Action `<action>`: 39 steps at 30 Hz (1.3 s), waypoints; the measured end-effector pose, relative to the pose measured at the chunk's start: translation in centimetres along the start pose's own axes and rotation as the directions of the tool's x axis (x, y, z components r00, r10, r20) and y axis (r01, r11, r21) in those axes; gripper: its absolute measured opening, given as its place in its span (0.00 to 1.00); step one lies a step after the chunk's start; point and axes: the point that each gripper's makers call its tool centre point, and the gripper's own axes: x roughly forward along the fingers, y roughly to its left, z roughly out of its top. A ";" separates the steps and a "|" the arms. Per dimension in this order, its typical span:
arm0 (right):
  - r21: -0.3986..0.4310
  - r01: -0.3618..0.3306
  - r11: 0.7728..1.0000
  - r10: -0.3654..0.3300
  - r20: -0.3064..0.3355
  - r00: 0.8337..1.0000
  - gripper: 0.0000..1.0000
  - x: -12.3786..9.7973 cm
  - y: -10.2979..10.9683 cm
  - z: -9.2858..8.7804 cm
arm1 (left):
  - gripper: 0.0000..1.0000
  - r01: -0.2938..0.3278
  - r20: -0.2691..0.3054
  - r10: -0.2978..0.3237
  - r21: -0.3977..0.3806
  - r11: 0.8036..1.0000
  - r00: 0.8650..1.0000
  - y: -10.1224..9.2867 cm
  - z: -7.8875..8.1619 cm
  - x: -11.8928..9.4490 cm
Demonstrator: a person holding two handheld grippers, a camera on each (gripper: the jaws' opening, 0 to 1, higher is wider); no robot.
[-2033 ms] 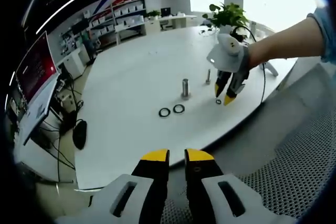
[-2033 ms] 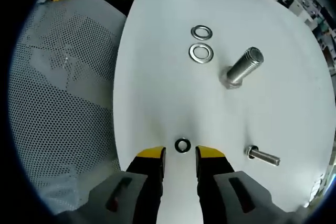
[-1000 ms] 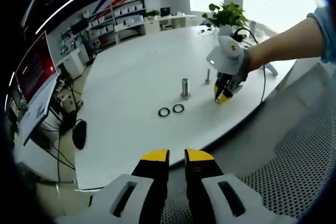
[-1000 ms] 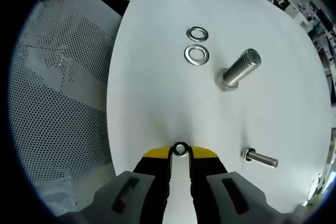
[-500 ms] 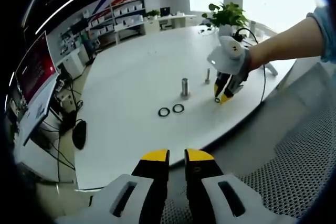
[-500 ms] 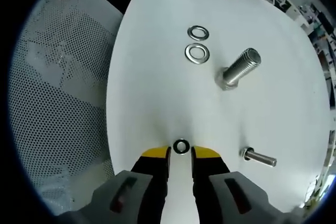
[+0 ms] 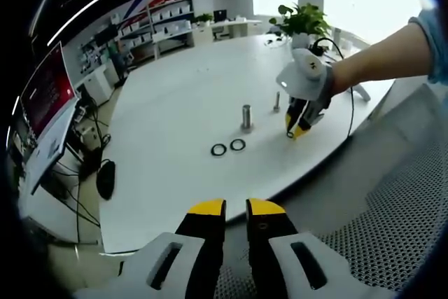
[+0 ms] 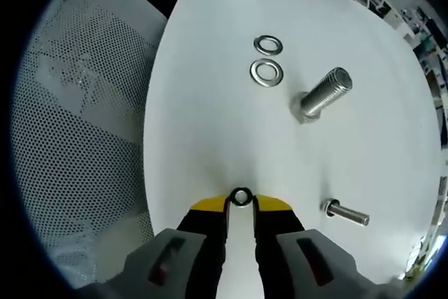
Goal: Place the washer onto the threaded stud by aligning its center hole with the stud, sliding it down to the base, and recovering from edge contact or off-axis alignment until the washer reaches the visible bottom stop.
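Pinching the small washer (image 8: 241, 197) by its rim between our right tongs (image 8: 241, 203), low over the near edge of the white surface (image 8: 210, 131). Left tongs (image 7: 236, 207) hang idle off the surface, jaws nearly together, nothing held. Large threaded stud (image 8: 323, 96) stands farther in, small stud (image 8: 346, 212) to the right, two bigger washers (image 8: 267, 71) beyond. Washer looks light, stiff, slick steel; we'd grip opposite edges and keep the hole clear.
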 end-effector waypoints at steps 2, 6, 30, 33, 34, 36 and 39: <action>-0.028 -0.020 0.999 0.021 0.011 1.000 0.18 0.0 0.5 0.1 | 0.09 0.000 0.000 0.000 0.000 1.000 1.000 0.0 0.0 0.0; 0.028 -0.042 0.999 0.041 0.026 0.999 0.18 0.0 0.5 0.0 | 0.09 0.000 0.000 0.000 0.000 1.000 1.000 0.0 0.0 0.0; 0.038 -0.021 0.999 0.021 0.002 1.000 0.14 -0.4 -0.3 -0.8 | 0.09 0.000 0.002 0.000 -0.002 1.000 1.000 0.0 0.1 0.0; 0.038 -0.029 0.999 0.029 0.003 1.000 0.14 -1.1 -0.3 -1.0 | 0.09 0.000 0.002 0.000 -0.001 1.000 1.000 0.0 0.1 0.0; 0.033 -0.031 0.999 0.031 0.008 0.999 0.14 -1.4 -0.3 -0.9 | 0.09 0.000 0.002 0.000 -0.001 1.000 1.000 0.0 0.1 0.0; 0.033 -0.027 0.999 0.027 0.013 1.000 0.14 -1.7 -0.6 -0.9 | 0.09 0.000 0.002 0.000 0.000 1.000 1.000 0.0 0.1 0.0; 0.022 -0.011 1.000 0.011 0.023 1.000 0.14 -2.3 -1.0 -0.9 | 0.09 0.001 0.001 -0.001 0.000 1.000 1.000 0.0 0.1 0.0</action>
